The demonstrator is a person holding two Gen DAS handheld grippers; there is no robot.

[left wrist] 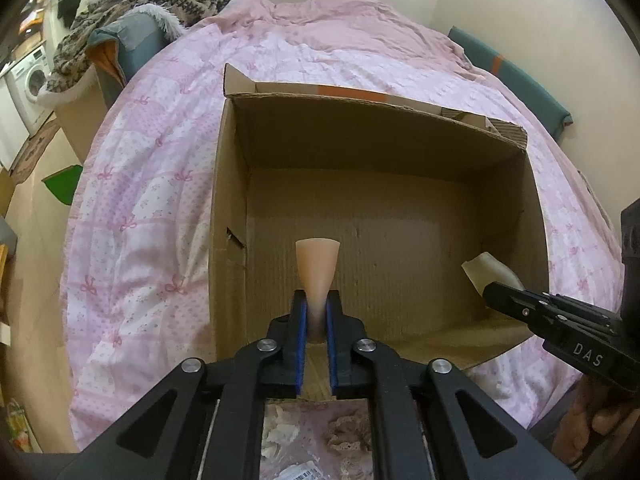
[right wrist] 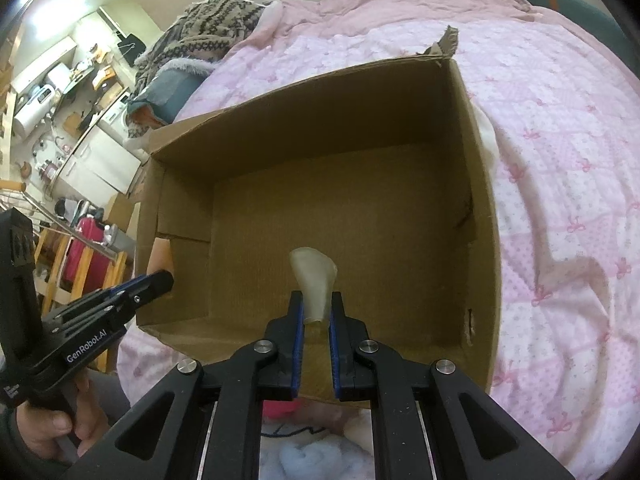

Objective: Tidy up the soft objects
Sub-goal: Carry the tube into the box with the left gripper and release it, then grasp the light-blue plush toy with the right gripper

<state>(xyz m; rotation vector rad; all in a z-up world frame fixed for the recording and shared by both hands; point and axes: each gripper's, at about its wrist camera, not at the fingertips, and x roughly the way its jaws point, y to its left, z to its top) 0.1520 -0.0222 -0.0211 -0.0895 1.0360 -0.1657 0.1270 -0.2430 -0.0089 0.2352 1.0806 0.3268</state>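
An open cardboard box (left wrist: 228, 208) sits on a bed with a pink patterned quilt; its inside is bare. My left gripper (left wrist: 317, 306) is shut on a peach soft pad (left wrist: 318, 266) and holds it over the box's near edge. My right gripper (right wrist: 317, 308) is shut on a pale translucent soft pad (right wrist: 314, 280) and holds it over the box (right wrist: 476, 184) too. The right gripper also shows in the left wrist view (left wrist: 486, 290) with its pad (left wrist: 486, 270). The left gripper shows in the right wrist view (right wrist: 164, 278) with a bit of peach pad (right wrist: 160, 258).
The quilt (left wrist: 152, 200) surrounds the box. A knitted patterned blanket (left wrist: 132, 4) and grey cushion (left wrist: 136, 36) lie at the bed's far left. A teal cushion (left wrist: 516, 80) lies at the far right. More soft items lie under the grippers (right wrist: 308, 456).
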